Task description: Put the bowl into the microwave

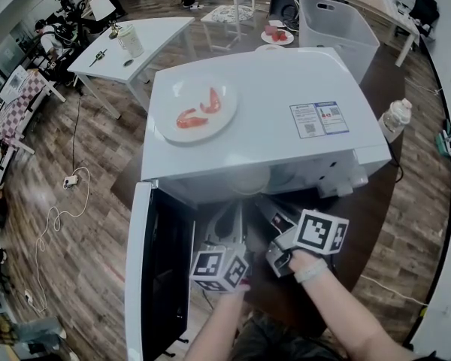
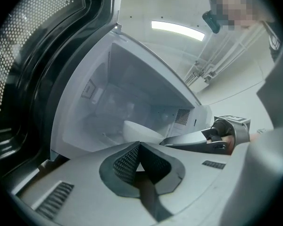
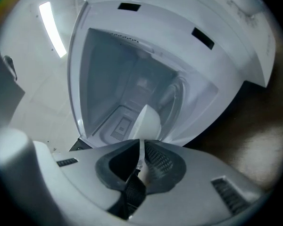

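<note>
The white microwave [image 1: 286,74] stands with its door [image 1: 137,277] swung open to the left. A white bowl [image 1: 249,180] sits just inside the cavity, near the front. In the right gripper view the bowl [image 3: 148,121] stands on edge ahead of the jaws, and my right gripper [image 3: 141,149] is shut on its thin rim. My left gripper [image 2: 139,147] hangs before the opening with its pads meeting and nothing between them. The bowl [image 2: 139,131] lies just beyond its tips. In the head view the left gripper [image 1: 231,228] and right gripper [image 1: 274,220] are side by side below the opening.
A plate [image 1: 169,122] with red food rests on the microwave's top. A clear bottle [image 1: 395,119] stands at the right, a white bin [image 1: 334,25] behind. A white table [image 1: 135,40] is at the back left. Cables lie on the wooden floor [image 1: 60,216].
</note>
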`<control>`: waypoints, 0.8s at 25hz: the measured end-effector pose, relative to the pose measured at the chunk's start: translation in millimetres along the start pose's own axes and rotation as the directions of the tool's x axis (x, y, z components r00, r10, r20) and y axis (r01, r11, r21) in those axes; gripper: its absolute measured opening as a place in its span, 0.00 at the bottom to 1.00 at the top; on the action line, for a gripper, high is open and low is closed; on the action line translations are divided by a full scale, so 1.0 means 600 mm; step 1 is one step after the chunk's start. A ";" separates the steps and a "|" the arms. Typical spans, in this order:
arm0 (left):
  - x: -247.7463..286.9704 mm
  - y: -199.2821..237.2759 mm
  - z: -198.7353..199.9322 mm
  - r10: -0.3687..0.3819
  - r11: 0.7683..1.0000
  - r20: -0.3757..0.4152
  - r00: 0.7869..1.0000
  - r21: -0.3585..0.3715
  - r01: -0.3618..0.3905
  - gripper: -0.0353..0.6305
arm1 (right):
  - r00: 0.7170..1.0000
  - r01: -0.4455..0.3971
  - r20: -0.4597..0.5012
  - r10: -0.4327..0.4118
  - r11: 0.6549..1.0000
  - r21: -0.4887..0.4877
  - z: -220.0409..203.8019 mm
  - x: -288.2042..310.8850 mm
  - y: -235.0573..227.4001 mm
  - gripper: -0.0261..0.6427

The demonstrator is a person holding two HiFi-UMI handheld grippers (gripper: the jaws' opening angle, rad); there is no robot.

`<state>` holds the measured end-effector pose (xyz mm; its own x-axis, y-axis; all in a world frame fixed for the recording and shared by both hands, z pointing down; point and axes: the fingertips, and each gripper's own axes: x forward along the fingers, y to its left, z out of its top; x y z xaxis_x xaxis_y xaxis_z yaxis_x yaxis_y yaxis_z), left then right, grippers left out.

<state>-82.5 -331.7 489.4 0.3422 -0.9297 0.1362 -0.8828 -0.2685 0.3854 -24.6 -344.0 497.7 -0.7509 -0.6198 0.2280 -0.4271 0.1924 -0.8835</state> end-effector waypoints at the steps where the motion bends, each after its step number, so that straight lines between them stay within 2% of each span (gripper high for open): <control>1: 0.001 0.002 0.002 0.001 1.000 0.002 1.000 0.000 -0.001 0.05 | 1.000 -0.001 0.002 0.001 1.000 0.005 0.000 0.001 0.000 0.10; 10: 0.015 0.021 0.018 0.016 1.000 0.010 1.000 0.000 -0.016 0.05 | 1.000 -0.005 0.008 0.005 1.000 0.011 0.006 0.013 -0.003 0.10; 20: 0.031 0.019 0.026 -0.019 1.000 -0.007 1.000 0.008 0.019 0.05 | 1.000 0.004 0.025 -0.004 1.000 0.007 0.017 0.020 -0.004 0.10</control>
<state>-90.9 -355.8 482.2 0.3606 -0.9229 0.1351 -0.8787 -0.2876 0.3810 -27.5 -359.6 498.4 -0.7366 -0.6392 0.2210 -0.4260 0.1846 -0.8857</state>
